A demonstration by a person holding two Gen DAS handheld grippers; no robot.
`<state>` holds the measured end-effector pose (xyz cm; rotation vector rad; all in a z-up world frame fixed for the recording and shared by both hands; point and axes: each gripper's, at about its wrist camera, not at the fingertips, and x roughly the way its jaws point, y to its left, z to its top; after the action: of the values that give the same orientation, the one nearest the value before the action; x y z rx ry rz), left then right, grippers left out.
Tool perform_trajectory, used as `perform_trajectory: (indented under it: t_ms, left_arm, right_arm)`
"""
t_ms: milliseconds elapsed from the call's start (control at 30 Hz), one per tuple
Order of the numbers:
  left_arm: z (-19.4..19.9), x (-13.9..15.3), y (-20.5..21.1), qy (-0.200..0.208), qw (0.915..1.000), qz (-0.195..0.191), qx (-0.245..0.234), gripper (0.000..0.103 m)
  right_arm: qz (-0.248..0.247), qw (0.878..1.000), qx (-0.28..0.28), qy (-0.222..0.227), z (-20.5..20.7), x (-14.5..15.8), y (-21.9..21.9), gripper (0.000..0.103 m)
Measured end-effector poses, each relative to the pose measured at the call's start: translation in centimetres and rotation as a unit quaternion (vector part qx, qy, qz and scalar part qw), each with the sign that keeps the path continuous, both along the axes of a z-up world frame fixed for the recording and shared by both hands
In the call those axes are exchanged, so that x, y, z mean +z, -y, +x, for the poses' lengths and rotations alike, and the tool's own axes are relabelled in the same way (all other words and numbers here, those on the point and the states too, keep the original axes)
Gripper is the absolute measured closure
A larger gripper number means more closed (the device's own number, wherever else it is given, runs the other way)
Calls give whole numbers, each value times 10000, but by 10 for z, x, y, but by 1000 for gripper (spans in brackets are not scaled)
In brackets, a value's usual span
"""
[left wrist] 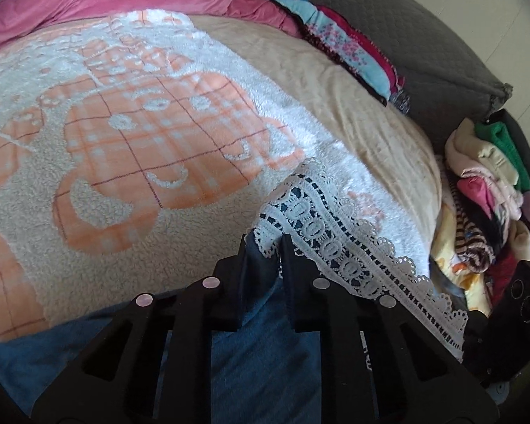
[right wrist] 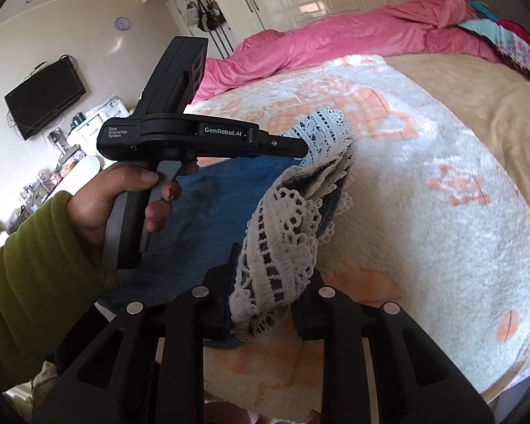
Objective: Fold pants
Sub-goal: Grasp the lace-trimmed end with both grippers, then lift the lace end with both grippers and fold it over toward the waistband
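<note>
Both hems of the pants [left wrist: 265,353] are pinched: the left hand-held gripper [left wrist: 263,247] clamps denim just beside the lace trim [left wrist: 339,243], while the right hand-held gripper [right wrist: 265,282] clamps bunched lace. The pants lie at the 6 o'clock edge of the bed [left wrist: 353,81]. Judged best: lift both evenly, keep the hem taut, carry toward 12 o'clock.

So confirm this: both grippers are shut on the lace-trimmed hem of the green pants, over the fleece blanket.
Wrong colour. The pants are blue denim, as the right wrist view shows. Otherwise correct: the left gripper and right gripper are shut on the lace hem, over the fleece blanket.
</note>
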<state>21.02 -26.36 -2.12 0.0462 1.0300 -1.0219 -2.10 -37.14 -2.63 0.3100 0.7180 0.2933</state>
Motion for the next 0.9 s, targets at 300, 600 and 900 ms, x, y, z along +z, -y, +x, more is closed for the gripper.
perform_trajectory:
  t_ms: [300, 600, 900]
  left_arm:
    - [-6, 30, -70, 198, 9984, -311, 421, 93]
    - [-2, 11, -146, 256, 9914, -90, 1283, 85]
    - [-15, 16, -235, 132, 9678, -816, 2377, 54]
  right_arm:
    - [-402, 9964, 655, 356, 8, 32, -55, 80]
    - [-1139, 9843, 1328, 242, 26, 18, -129, 80]
    - [-2258, 9594, 1675, 224, 20, -13, -190, 80]
